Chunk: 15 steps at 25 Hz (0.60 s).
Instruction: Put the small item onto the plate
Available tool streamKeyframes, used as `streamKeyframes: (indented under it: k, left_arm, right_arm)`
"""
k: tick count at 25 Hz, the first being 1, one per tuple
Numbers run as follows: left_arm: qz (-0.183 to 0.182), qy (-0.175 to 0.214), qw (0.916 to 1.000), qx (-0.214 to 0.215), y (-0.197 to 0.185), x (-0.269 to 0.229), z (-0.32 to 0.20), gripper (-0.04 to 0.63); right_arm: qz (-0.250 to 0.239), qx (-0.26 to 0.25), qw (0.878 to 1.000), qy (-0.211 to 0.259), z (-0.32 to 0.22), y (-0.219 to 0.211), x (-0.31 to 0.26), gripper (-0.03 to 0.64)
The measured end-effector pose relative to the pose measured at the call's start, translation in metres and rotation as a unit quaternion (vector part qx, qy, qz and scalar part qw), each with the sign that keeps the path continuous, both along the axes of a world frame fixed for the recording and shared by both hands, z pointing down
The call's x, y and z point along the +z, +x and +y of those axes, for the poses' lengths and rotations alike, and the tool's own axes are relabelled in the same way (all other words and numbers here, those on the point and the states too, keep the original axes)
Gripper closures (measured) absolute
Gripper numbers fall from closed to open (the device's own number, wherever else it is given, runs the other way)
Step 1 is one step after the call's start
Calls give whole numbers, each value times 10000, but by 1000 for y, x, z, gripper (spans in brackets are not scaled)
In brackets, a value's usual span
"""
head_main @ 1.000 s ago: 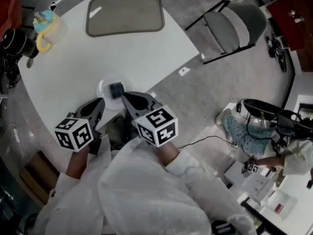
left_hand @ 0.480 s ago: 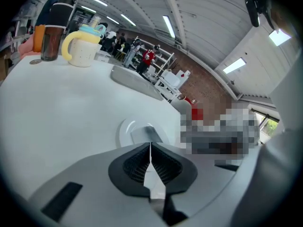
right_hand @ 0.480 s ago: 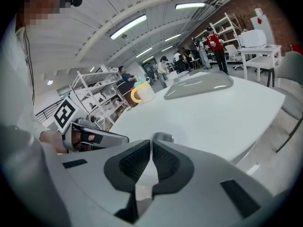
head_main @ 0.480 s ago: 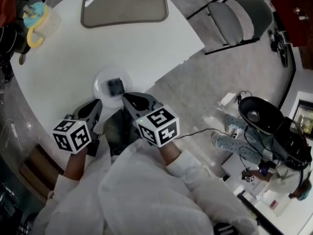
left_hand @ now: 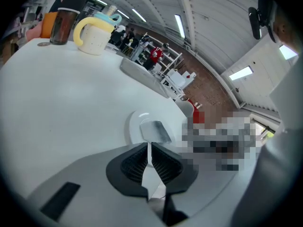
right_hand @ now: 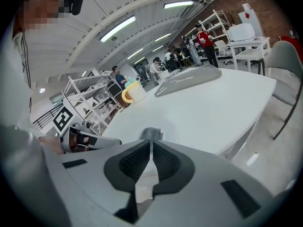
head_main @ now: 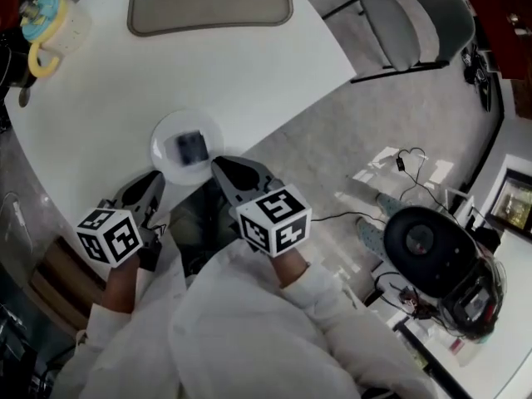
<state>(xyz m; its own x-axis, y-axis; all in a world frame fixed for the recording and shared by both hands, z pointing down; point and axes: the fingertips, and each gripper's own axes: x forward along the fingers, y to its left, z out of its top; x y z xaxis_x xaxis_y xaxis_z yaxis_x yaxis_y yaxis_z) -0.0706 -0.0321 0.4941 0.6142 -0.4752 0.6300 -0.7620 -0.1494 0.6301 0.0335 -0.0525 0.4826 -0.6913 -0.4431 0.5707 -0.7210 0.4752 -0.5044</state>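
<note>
On the white plate [head_main: 161,153], near the edge of the table [head_main: 249,65], the small dark item [head_main: 191,146] lies flat. The left hand-held gripper [left_hand: 149,150] and the right hand-held gripper [right_hand: 151,148] sit just beside the plate, both closed tight and holding nothing. The job looks done. A bump from a gripper could push the plate off the table.

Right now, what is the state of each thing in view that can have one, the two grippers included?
small item: lying on the plate, free of both jaws.
plate: flat on the table, near its edge.
left gripper: jaws shut, nothing between them.
right gripper: jaws shut, nothing between them.
cup: upright, lid on.
chair: unfolded, nobody on it.
</note>
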Motion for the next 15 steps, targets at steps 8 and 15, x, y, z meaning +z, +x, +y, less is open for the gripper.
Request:
streamKeyframes:
  k: [8, 15]
  left_arm:
    - [11, -210, 9993, -325, -13, 13, -3, 586]
    - [-73, -300, 9982, -514, -16, 19, -1, 539]
  right_arm:
    - [2, 342, 9993, -154, -6, 11, 15, 606]
    - [21, 288, 9991, -319, -8, 11, 24, 497]
